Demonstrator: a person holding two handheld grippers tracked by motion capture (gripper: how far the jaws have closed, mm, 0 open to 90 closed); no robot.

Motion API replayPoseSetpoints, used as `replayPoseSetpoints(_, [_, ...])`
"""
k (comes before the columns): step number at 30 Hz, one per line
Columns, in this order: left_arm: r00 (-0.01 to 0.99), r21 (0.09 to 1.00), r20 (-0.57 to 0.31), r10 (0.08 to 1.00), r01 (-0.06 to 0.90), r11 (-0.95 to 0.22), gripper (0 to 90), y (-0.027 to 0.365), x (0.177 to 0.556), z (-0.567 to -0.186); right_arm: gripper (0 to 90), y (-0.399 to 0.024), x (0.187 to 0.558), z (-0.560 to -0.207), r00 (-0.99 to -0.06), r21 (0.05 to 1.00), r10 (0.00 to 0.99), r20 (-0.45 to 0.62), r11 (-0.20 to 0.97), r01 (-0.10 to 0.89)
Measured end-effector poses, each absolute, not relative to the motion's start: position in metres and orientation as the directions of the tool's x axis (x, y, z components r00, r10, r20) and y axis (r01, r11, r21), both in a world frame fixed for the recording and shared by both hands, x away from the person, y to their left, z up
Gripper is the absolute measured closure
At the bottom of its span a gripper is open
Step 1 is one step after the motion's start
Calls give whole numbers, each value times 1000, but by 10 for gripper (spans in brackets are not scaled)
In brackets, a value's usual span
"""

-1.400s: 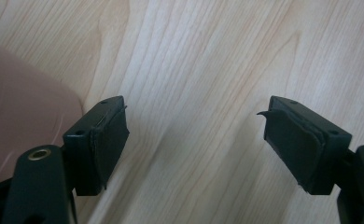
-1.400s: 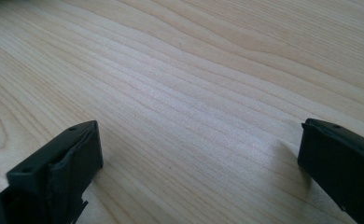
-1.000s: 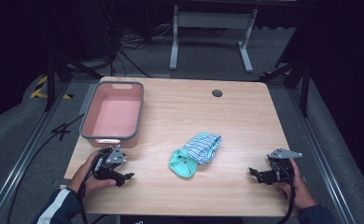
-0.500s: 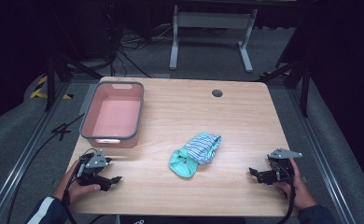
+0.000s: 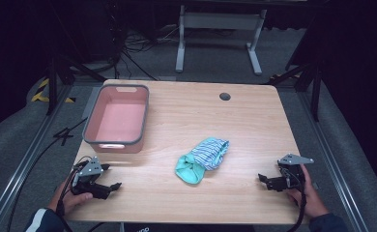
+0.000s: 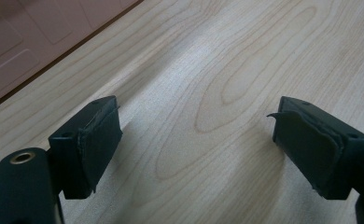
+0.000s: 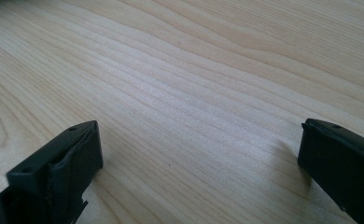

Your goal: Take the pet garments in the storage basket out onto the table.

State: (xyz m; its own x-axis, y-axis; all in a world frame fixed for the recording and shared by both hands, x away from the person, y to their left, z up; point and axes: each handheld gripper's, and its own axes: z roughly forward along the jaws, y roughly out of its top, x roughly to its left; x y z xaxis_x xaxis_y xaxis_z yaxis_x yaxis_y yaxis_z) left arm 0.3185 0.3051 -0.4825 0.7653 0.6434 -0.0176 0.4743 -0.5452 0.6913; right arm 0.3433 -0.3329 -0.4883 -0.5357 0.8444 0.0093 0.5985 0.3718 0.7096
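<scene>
Near the middle of the tabletop (image 5: 254, 121), a little toward the person's side, lies a bundled cloth (image 5: 202, 159): a blue-and-white striped piece rolled up with a plain teal piece that bulges out at the end nearer the person. It rests flat on the wood, touching nothing else, well apart from both grippers.

Beyond it to the left, near the far left corner, stands a pink rectangular bin (image 5: 117, 119) with a grey rim; its inside looks bare. A small dark round grommet (image 5: 224, 96) sits in the wood near the far edge.

At the near left corner the left gripper (image 5: 110, 177) rests low over the tabletop, held in the person's left hand (image 5: 72, 199), a dark sleeve with a white stripe (image 5: 41, 221) behind it. Its jaws stand wide apart with nothing between them; in the left gripper view the gripper (image 6: 196, 137) shows only bare wood grain in the gap, with the pink bin wall (image 6: 35, 44) at the upper left.

At the near right the right gripper (image 5: 263, 180) points toward the middle of the tabletop, held in the right hand (image 5: 310, 195), the grey three-cornered plate (image 5: 295, 158) on top. Its jaws are likewise spread wide; the right gripper view shows the gripper (image 7: 199, 161) over plain wood, holding nothing.

Around the table lies grey carpeted floor (image 5: 351, 159), with a white metal stand (image 5: 219, 29) and dark cables (image 5: 128, 50) behind.
</scene>
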Motion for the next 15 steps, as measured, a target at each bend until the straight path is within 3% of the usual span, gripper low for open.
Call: replayPoseSetpoints(15, [753,692,-19,658,485,-535,142,304,318,-483,2,-333,343,-488,-536,710,844,10,371,598])
